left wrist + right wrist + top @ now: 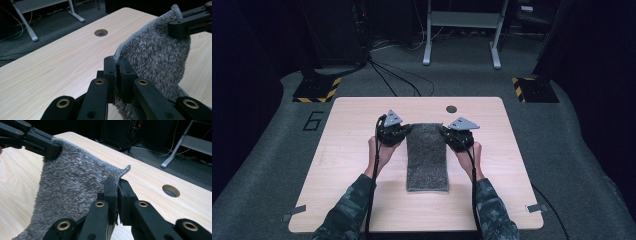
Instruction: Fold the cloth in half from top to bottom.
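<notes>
I have the grey towel [427,157] lying lengthwise down the middle of the worktop [352,165], its near end flat toward the near edge and its far end raised off the wood. My left tool [404,131] is clamped on the far left corner of the towel, and my right tool [446,133] is clamped on the far right corner; in each gripper view the two black jaws stand pressed together with a fold of the fuzzy cloth pinched between them. In the left gripper view the towel [155,57] hangs stretched between my own jaws and the other tool [180,27] at the upper right; the right gripper view mirrors that, with the towel [75,190] spanning across to the left tool [50,148].

I judge the step in hand to be lifting the far end, likely to fold it toward the near edge. To do it well I would keep both tools level with each other, hold the far hem taut between them so it does not sag, and carry both corners together so the sides line up with the part lying flat.

I see no containers on the worktop; the one other feature is a round cable hole [451,109] near the far edge, with nothing in it
</notes>
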`<state>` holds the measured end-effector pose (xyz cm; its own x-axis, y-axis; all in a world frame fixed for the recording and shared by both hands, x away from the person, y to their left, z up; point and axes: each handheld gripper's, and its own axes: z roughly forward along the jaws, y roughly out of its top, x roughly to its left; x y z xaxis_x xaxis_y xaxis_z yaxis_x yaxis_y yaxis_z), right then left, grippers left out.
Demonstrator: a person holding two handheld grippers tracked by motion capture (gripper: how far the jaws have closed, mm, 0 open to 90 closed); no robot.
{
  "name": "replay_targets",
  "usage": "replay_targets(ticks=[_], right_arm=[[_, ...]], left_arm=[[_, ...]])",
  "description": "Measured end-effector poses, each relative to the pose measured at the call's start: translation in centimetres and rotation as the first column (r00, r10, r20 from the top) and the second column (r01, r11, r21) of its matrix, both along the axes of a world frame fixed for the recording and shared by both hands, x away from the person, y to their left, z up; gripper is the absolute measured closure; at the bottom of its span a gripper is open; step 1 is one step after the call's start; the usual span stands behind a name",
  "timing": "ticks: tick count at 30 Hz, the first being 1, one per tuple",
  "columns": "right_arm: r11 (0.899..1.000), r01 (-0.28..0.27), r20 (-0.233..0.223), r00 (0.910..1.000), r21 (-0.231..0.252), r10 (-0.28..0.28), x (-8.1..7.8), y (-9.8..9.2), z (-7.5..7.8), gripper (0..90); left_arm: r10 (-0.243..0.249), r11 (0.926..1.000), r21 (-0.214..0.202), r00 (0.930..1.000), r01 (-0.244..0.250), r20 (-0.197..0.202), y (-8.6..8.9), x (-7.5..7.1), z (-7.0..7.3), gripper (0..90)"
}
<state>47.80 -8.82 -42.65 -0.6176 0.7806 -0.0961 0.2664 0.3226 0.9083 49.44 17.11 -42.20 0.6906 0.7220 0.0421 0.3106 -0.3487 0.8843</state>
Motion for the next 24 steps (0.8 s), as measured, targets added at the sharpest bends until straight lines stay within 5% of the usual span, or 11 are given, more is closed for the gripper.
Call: replay_targets(ticks=[24], right_arm=[[0.999,-0.04,-0.025,0.9989,-0.005,0.04,-3.3,-0.8,-2.5,86.3]], left_arm=[[-0.057,0.998,0.024,0.9969,0.058,-0.054,-0.4,-3.0,-2.4,85.5]])
